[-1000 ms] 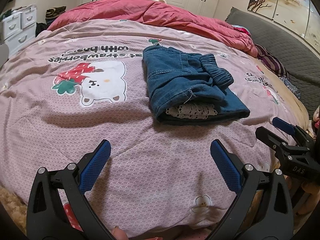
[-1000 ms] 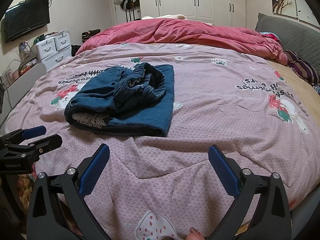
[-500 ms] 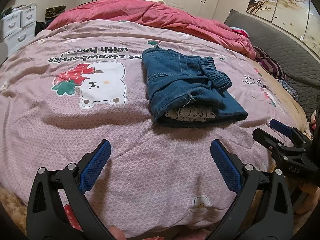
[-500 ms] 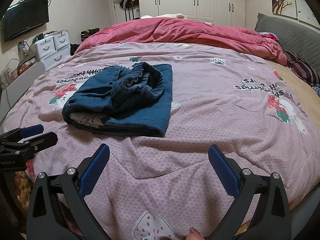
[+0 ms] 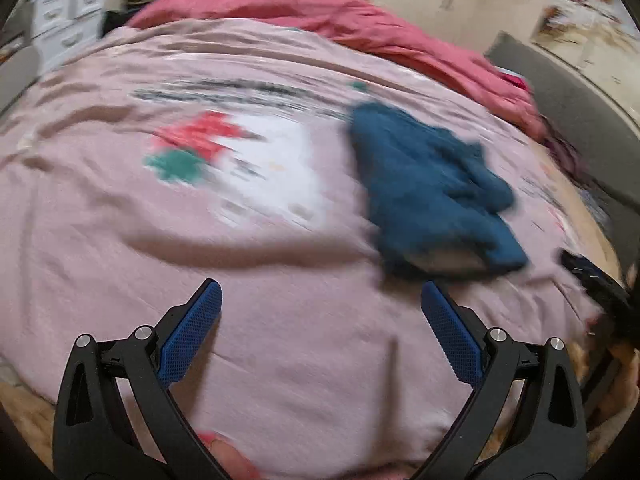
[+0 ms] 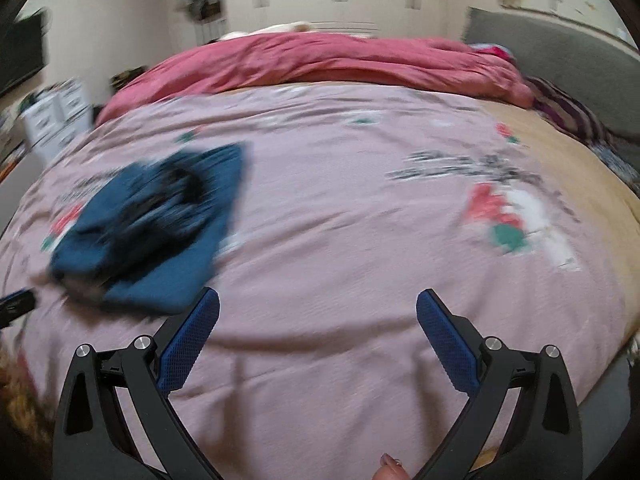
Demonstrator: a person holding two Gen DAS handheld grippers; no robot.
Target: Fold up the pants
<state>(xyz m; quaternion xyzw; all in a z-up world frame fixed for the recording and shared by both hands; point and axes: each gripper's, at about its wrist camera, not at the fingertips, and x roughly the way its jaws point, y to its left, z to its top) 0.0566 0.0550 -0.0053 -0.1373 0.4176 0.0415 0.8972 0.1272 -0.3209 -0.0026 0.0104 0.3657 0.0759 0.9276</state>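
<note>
Both claws are hanging wide open, gripping nothing. Folded pants (image 5: 432,200) are lying on the bedspread (image 5: 200,240), ahead-right of the left claw (image 5: 320,312) and ahead-left of the right claw (image 6: 318,316), so between them; which is nearer, can't tell.

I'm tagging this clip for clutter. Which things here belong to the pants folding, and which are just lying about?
Job:
pants, folded on the bedspread
left tongs, open
right tongs, open

Lying about:
red duvet
drawers
TV
headboard
striped cloth
</note>
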